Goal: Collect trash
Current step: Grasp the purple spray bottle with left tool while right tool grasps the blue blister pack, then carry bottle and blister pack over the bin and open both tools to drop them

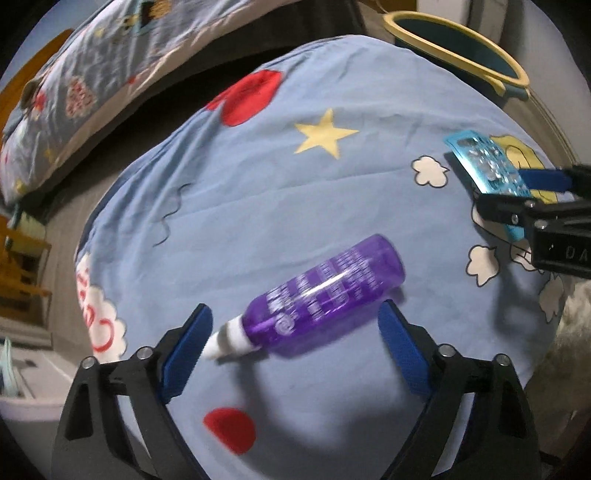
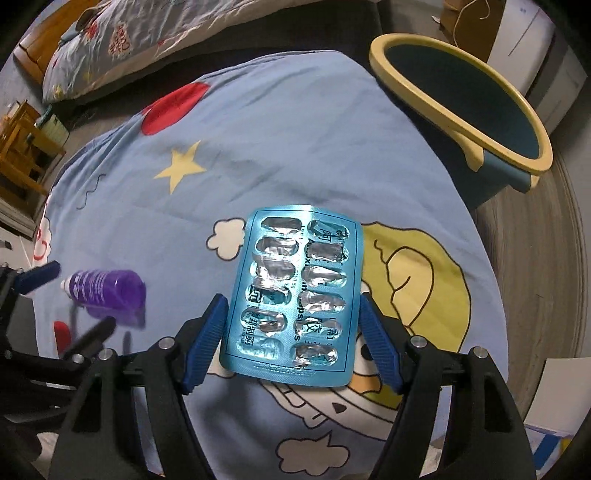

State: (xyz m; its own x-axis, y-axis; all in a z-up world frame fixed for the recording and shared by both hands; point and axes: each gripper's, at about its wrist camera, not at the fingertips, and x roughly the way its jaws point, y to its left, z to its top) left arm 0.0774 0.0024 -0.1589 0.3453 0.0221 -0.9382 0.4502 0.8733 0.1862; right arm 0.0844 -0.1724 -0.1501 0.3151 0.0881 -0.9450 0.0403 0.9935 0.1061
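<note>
A purple bottle (image 1: 321,299) with a white cap lies on its side on the blue printed bedsheet (image 1: 258,177). My left gripper (image 1: 295,325) is open, its blue fingers on either side of the bottle, not pressing it. My right gripper (image 2: 291,314) is closed on the edges of an empty blue blister pack (image 2: 295,291) and holds it above the sheet. The pack also shows in the left wrist view (image 1: 487,170), and the bottle in the right wrist view (image 2: 107,291). A blue bin with a yellow rim (image 2: 469,110) stands beyond the sheet at the right.
A patterned pillow (image 1: 81,85) lies at the far left. Wooden furniture (image 2: 22,155) stands on the floor at the left. A cardboard box (image 2: 469,22) is behind the bin. A white fluffy thing (image 1: 569,332) is at the right edge.
</note>
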